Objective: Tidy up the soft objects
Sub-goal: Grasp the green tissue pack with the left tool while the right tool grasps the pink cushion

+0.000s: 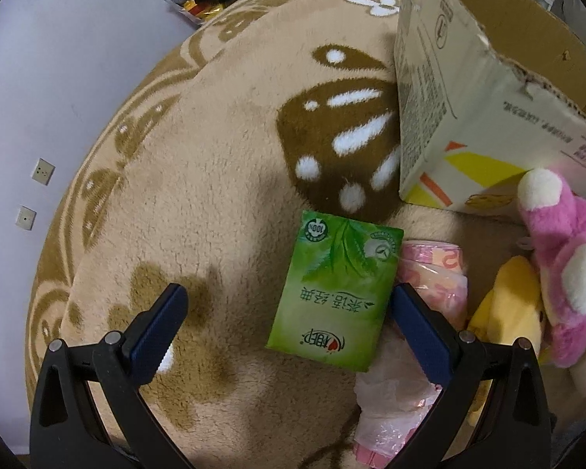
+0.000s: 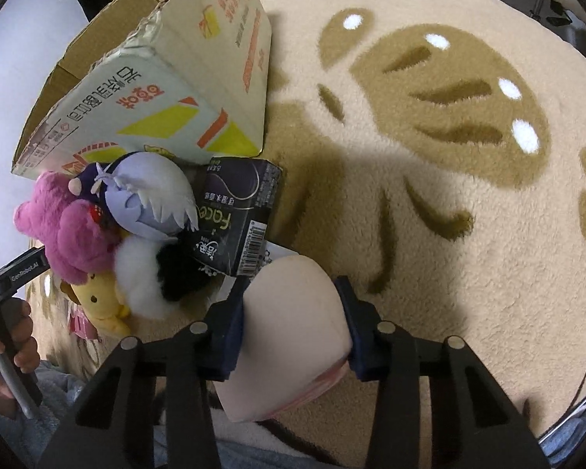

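In the left wrist view my left gripper [image 1: 289,291] hangs open over the rug. A green tissue pack [image 1: 336,293] lies flat between its fingers, close against the right finger [image 1: 418,320] and far from the left one. A pink plastic-wrapped pack [image 1: 433,273] lies just right of it. In the right wrist view my right gripper [image 2: 293,287] is shut on a cream soft toy [image 2: 293,324] with a pink edge, both pads pressing its sides. A pile of plush toys sits to the left: pink [image 2: 70,230], pale purple [image 2: 152,199], yellow [image 2: 97,301].
An open cardboard box [image 2: 148,90] lies tipped on the beige butterfly rug [image 2: 429,203], also seen as the box [image 1: 461,90] at upper right. A black tissue pack [image 2: 238,215] leans by the toys. A person's hand [image 2: 17,336] grips the other gripper's handle. Pink plush [image 1: 562,269] and yellow plush [image 1: 508,305] sit at right.
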`<state>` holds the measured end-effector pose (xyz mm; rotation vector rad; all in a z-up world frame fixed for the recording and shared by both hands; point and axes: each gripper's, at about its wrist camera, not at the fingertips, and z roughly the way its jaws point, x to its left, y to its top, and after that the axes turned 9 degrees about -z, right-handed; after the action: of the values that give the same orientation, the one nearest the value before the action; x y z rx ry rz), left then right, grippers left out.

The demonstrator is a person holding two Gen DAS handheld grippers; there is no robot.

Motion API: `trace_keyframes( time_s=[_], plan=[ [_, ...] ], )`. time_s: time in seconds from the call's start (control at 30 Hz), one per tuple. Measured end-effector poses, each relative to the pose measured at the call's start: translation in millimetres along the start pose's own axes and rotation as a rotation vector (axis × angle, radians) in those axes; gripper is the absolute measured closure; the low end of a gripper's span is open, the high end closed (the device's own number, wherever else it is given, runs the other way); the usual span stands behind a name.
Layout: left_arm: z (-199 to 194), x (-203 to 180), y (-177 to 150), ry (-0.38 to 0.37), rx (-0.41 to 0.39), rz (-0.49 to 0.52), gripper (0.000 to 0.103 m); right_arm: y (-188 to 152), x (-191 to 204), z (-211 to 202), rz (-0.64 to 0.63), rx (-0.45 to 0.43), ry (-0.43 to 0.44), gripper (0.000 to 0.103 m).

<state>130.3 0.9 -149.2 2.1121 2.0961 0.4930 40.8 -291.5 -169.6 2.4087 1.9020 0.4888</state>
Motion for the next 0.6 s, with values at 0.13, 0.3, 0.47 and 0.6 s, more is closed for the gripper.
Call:
trace_keyframes(
  time_s=[0.13,0.3,0.47,0.6],
  plan=[
    [2.1,3.8,2.0,-0.028,0.013,-0.024,0.006,-3.1,-1.8,4.8,0.000,-0.003,0.000,0.058],
    [2.9,4.8,2.3,-0.093,0.022,-0.038,0.028,-3.7,4.0,2.8,-0.021,-0.002,-0.004,0.063],
    [-0.5,0.0,-0.8,-0.120,0.023,-0.020,0.046,-2.8,11.0,2.5,-0.033,-0.011,-0.009,0.066],
    [-11.9,1.8,-1.3,-0.125,-0.008,-0.033,0.046,-2.9,15.7,-5.4,-0.042,-0.036,-0.011,0.069]
  ],
)
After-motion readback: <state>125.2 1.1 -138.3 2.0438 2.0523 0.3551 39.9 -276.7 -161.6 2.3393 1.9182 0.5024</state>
